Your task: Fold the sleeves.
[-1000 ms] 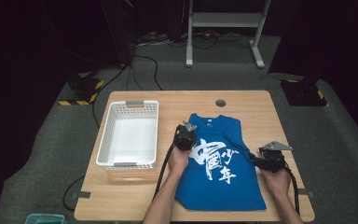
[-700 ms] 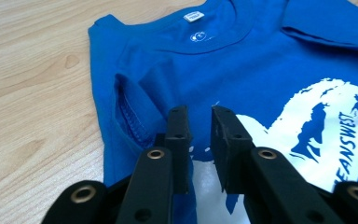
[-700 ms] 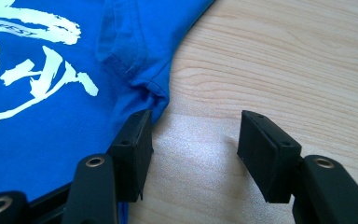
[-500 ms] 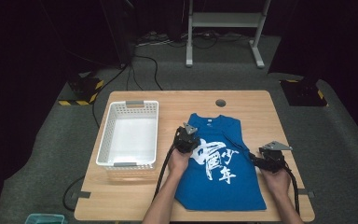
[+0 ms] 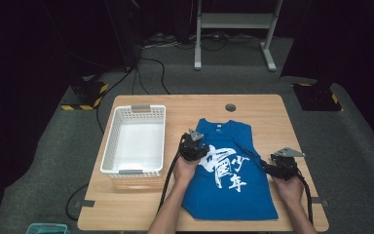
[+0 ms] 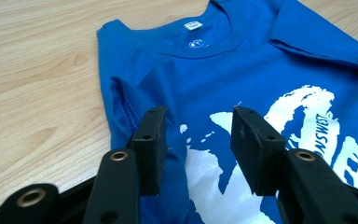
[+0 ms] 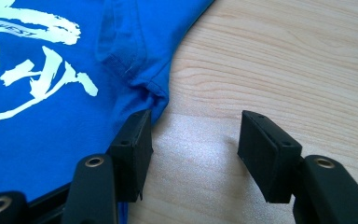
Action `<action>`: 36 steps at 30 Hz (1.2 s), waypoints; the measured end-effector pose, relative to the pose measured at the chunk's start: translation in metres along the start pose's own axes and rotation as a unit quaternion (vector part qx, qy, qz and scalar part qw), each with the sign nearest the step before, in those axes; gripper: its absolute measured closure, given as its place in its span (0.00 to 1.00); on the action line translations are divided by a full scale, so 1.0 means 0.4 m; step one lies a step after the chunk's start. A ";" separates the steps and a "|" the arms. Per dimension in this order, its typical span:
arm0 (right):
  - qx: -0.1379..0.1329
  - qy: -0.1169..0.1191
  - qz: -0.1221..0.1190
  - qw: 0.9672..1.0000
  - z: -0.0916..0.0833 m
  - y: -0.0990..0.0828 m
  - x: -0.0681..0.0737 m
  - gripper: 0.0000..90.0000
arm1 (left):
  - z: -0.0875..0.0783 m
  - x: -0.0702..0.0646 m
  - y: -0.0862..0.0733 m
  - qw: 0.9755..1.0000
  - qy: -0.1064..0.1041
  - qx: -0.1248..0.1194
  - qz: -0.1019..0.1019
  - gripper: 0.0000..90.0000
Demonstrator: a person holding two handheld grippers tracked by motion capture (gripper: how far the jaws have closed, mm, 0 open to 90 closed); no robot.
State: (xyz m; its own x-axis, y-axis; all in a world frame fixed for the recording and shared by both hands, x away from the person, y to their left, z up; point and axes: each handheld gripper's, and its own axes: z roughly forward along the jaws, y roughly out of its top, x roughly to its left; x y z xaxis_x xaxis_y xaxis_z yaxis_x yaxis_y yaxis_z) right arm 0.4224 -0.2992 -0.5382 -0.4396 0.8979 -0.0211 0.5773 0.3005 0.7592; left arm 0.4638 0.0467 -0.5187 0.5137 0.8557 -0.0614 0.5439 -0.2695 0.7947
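**Shirt lay flat on the bench, both tongs apart**

Bench (image 5: 258, 105) came first, a big wooden top with a small round hole (image 5: 231, 107) near its far edge. A white basket (image 5: 112, 146) stood on the left part of the bench, close to the left edge, with its long side running from near to far. A blue shirt (image 5: 233, 195) lay spread out flat on the right half of the bench. Its neck pointed to the far edge and its bottom hem was close to the near edge. Big white letters (image 5: 226, 168) ran across its front.

The left gripper (image 6: 198, 133) sat over the left side of the shirt, near the left sleeve fold. Its jaws were apart and had just been opening. Nothing was pinched between them, and the blue cloth lay under the gap.

The right gripper (image 7: 193, 140) was at the right edge of the shirt, near the right edge of the bench. Its jaws stood wide apart. One jaw sat on the rim of the cloth, and the other was over bare wood. It held nothing.
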 end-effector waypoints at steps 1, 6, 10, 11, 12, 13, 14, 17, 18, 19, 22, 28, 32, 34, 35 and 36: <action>0.000 0.000 0.000 1.000 0.000 0.000 0.000 0.50 | -0.002 0.001 0.000 1.000 0.000 0.000 0.001 0.61; 0.000 0.000 0.000 1.000 0.000 0.000 0.000 0.50 | -0.012 0.002 -0.006 1.000 -0.001 -0.002 -0.004 0.59; 0.000 0.000 0.000 1.000 0.000 0.000 0.000 0.50 | -0.019 0.004 -0.012 1.000 -0.005 -0.003 -0.013 0.57; 0.000 0.000 0.000 1.000 0.000 0.000 0.000 0.50 | -0.022 0.005 -0.014 1.000 -0.004 -0.004 -0.014 0.57; 0.000 0.000 0.001 1.000 0.000 0.000 0.000 0.50 | -0.024 0.006 -0.015 1.000 -0.003 -0.004 -0.014 0.57; 0.000 0.000 0.001 1.000 0.000 0.000 0.000 0.50 | -0.026 0.006 -0.017 1.000 -0.003 -0.005 -0.015 0.57; 0.000 0.000 0.001 1.000 0.000 0.000 0.000 0.50 | -0.028 0.006 -0.019 1.000 -0.002 -0.005 -0.017 0.57; 0.000 0.000 0.000 1.000 0.000 0.000 0.000 0.50 | -0.035 0.007 -0.024 1.000 -0.001 -0.006 -0.016 0.57; 0.000 0.000 0.001 1.000 0.000 0.000 0.000 0.50 | -0.037 0.007 -0.026 1.000 0.000 -0.006 -0.016 0.57; 0.000 0.000 0.001 1.000 0.000 0.000 0.000 0.50 | -0.040 0.008 -0.028 1.000 0.000 -0.006 -0.015 0.57; 0.000 0.000 0.001 1.000 0.000 0.000 0.000 0.50 | -0.047 0.008 -0.036 1.000 0.001 -0.009 -0.018 0.57; 0.000 0.000 0.001 1.000 0.000 0.000 0.000 0.50 | -0.063 0.007 -0.045 1.000 0.001 -0.015 -0.021 0.57; 0.000 0.001 0.001 1.000 0.000 0.000 0.000 0.50 | -0.071 0.004 -0.051 1.000 0.000 -0.017 -0.024 0.56; 0.000 0.000 0.001 1.000 0.000 0.000 0.000 0.50 | -0.074 0.002 -0.054 1.000 0.000 -0.014 -0.025 0.56; 0.000 0.000 0.001 1.000 0.000 0.000 0.000 0.50 | -0.075 0.001 -0.057 1.000 0.001 -0.016 -0.025 0.55; 0.000 0.000 0.001 1.000 0.000 0.000 0.000 0.50 | -0.077 0.000 -0.060 1.000 0.001 -0.015 -0.025 0.55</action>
State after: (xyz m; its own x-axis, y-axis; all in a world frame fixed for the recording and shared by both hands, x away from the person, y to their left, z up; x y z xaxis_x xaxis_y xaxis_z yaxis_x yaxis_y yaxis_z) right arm 0.4225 -0.2993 -0.5382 -0.4390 0.8983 -0.0190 0.5787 0.2989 0.7588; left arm 0.4302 0.0668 -0.5191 0.4844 0.8691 -0.1003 0.5494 -0.2130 0.8079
